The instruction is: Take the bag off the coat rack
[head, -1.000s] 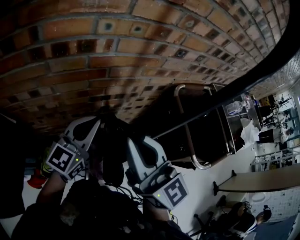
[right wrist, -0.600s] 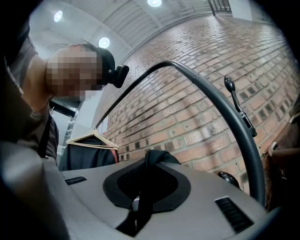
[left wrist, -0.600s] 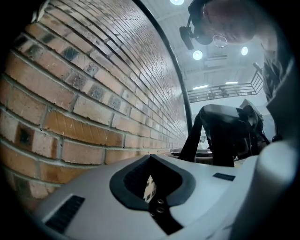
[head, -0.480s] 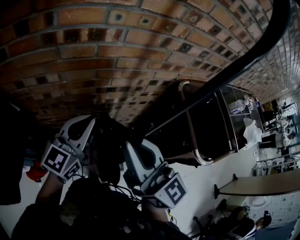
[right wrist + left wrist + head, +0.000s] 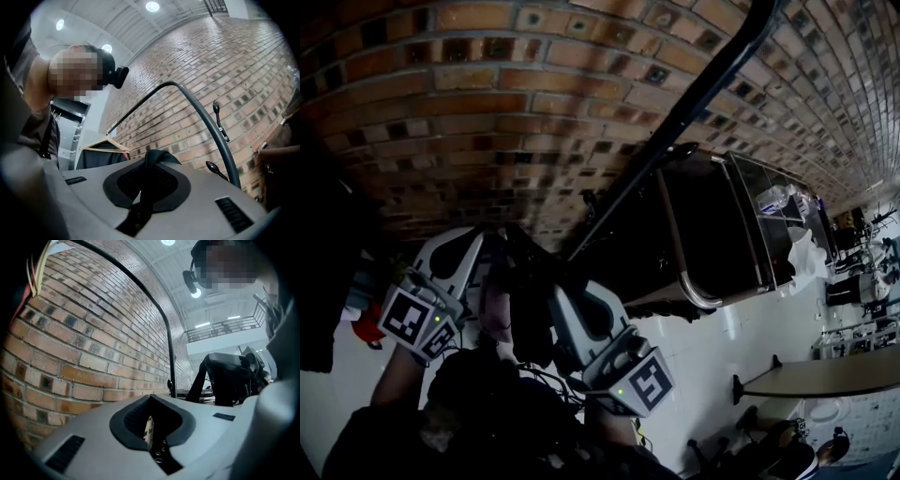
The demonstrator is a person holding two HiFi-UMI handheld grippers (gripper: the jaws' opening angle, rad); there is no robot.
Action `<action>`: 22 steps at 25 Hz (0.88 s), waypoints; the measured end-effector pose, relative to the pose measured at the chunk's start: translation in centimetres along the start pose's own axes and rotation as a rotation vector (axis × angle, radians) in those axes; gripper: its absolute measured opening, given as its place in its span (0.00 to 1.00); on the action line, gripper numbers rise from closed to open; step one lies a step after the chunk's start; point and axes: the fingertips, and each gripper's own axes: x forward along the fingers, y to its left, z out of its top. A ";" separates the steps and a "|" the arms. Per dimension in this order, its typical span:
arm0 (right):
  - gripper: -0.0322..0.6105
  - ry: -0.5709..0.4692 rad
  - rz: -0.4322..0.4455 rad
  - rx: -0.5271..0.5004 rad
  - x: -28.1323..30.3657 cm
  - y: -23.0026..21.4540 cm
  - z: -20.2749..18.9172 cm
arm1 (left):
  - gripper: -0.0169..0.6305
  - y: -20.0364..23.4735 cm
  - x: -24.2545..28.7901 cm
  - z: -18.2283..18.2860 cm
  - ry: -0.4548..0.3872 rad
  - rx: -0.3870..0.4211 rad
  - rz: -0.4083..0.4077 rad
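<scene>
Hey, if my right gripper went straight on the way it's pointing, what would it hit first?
Most likely the brick wall, though depth is hard to judge. The right gripper, shut on a black strap, aims just left of the rack's curved bar.

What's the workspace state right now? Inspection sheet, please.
Surface: no worktop in use; pale floor below.
Job's things: black bag beside the left gripper; coat rack bar runs along the wall.
Clutter: hanger with a dark garment; metal-framed cart.
Grippers: right gripper shut on a black strap, likely the bag's; left gripper jaws together, nothing clearly held.
Cables: thin wires under the grippers.
Surroundings: brick wall; table far right.
</scene>
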 end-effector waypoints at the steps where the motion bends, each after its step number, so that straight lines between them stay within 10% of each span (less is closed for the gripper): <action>1: 0.09 0.000 -0.003 0.008 -0.9 0.2 0.1 | 0.07 -0.7 -0.5 0.0 -0.001 0.002 0.007; 22: 0.09 0.097 -0.008 -0.007 -11.8 3.6 -0.3 | 0.07 -11.0 -7.5 1.1 -0.034 0.051 0.076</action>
